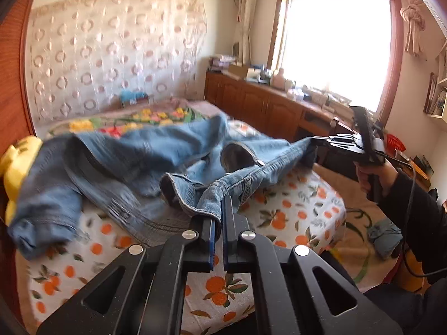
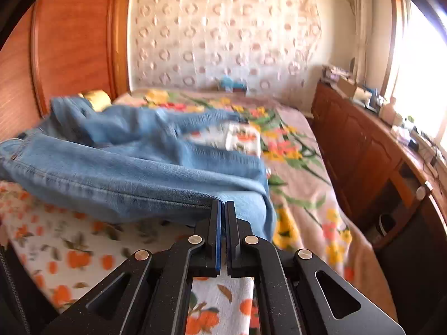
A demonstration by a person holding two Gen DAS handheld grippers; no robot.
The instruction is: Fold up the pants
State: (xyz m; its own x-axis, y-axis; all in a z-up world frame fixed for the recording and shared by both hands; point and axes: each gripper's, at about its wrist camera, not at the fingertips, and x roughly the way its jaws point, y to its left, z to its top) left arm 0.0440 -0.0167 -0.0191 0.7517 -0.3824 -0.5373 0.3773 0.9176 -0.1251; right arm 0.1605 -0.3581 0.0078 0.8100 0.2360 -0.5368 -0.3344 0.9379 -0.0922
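A pair of blue jeans (image 1: 134,150) lies crumpled across the bed, blurred as if moving. My left gripper (image 1: 219,209) is shut on the jeans' waistband near the fly. In the left wrist view my right gripper (image 1: 317,141) is shut on the other end of the waistband, stretching it taut above the bed. In the right wrist view the right gripper (image 2: 223,209) pinches the denim edge, and the jeans (image 2: 125,167) trail off to the left towards the headboard.
The bed carries a white sheet with orange fruit print (image 1: 293,209) over a floral blanket (image 2: 301,173). A yellow pillow (image 1: 19,164) lies at the wooden headboard (image 2: 72,42). A wooden cabinet (image 1: 265,106) with clutter runs under the window.
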